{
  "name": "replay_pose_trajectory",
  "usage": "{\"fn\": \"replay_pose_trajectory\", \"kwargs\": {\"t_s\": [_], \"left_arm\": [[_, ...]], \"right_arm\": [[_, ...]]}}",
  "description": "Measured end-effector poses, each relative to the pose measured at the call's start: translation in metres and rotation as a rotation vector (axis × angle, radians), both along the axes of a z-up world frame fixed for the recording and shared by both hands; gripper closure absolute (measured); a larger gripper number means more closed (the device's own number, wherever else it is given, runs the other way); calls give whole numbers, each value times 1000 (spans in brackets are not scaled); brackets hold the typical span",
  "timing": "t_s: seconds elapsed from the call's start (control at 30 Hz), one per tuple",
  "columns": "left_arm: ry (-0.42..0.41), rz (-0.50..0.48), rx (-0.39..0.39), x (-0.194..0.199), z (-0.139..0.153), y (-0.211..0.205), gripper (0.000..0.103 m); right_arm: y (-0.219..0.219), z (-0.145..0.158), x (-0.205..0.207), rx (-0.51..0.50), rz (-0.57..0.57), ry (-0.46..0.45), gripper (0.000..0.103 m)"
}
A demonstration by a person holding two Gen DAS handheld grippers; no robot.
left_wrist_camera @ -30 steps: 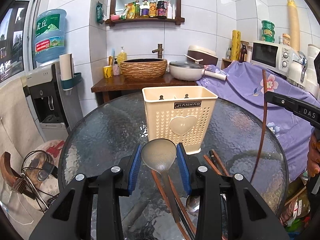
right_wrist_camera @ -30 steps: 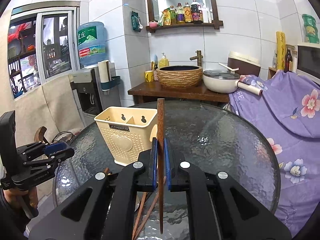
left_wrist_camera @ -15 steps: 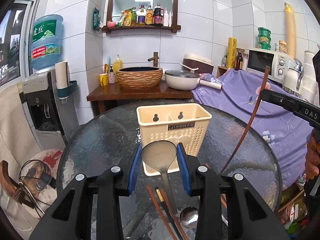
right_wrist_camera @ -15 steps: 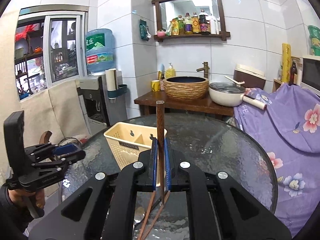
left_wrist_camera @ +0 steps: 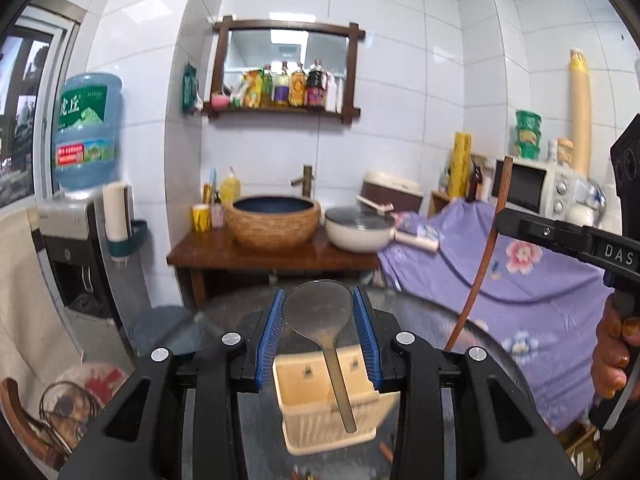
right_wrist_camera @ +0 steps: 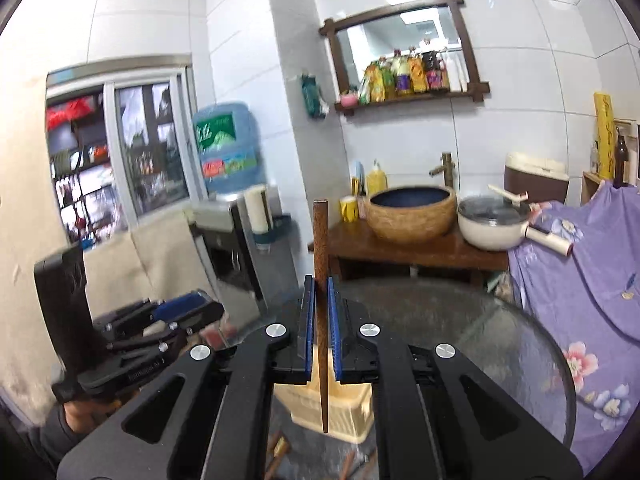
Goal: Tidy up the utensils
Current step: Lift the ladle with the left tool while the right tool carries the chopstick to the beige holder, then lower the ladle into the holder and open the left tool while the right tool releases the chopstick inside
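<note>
Two hand-held grippers are up above the round glass bench point(right_wrist_camera: 500, 328), each with a utensil. From the left wrist view, the left hand-held gripper point(left_wrist_camera: 319, 336) has its blue pads pinching the bowl of a metal spoon point(left_wrist_camera: 320, 320), whose handle hangs down over the cream utensil basket point(left_wrist_camera: 324, 412) directly below. Only this view shows the basket's two hanging holes, the microwave point(left_wrist_camera: 532, 188) far right, and the letters "DAS" on the side of the other tool. From the right wrist view, the right hand-held gripper point(right_wrist_camera: 319, 328) is pressed together on a brown wooden chopstick point(right_wrist_camera: 321, 264), held upright, its tip just over the basket's front wall. Only this view shows the window point(right_wrist_camera: 120, 160) and the left tool from the side, well off to the left with a hand under it. More chopsticks point(right_wrist_camera: 280, 452) lie on the glass below the right hand-held gripper, in front of the basket. A water jug point(left_wrist_camera: 86, 128) with a green label, its characters too blurred to read, stands far left. The basket's label is hidden. Beyond the basket the glass lies bare to its far edge.
</note>
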State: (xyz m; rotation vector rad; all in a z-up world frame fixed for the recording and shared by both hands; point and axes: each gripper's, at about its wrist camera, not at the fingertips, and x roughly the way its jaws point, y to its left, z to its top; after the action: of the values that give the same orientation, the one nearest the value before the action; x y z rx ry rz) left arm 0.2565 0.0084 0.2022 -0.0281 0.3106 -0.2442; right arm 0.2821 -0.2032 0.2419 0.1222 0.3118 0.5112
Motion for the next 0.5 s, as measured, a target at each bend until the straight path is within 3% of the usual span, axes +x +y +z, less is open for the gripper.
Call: {"fn": "replay_pose_trajectory", "kwargs": {"t_s": [0.1,0.2,0.5], "left_arm": [[-27,42,28,19,9,-7,68],[2,65,34,38,2,-10,68],[99,88,74,60,-52,-13,68]], "right_arm": [[6,18,19,10,-40,-33,96],[9,14,32,19,-62,-24,95],[19,-52,68,14,-82,106,95]]}}
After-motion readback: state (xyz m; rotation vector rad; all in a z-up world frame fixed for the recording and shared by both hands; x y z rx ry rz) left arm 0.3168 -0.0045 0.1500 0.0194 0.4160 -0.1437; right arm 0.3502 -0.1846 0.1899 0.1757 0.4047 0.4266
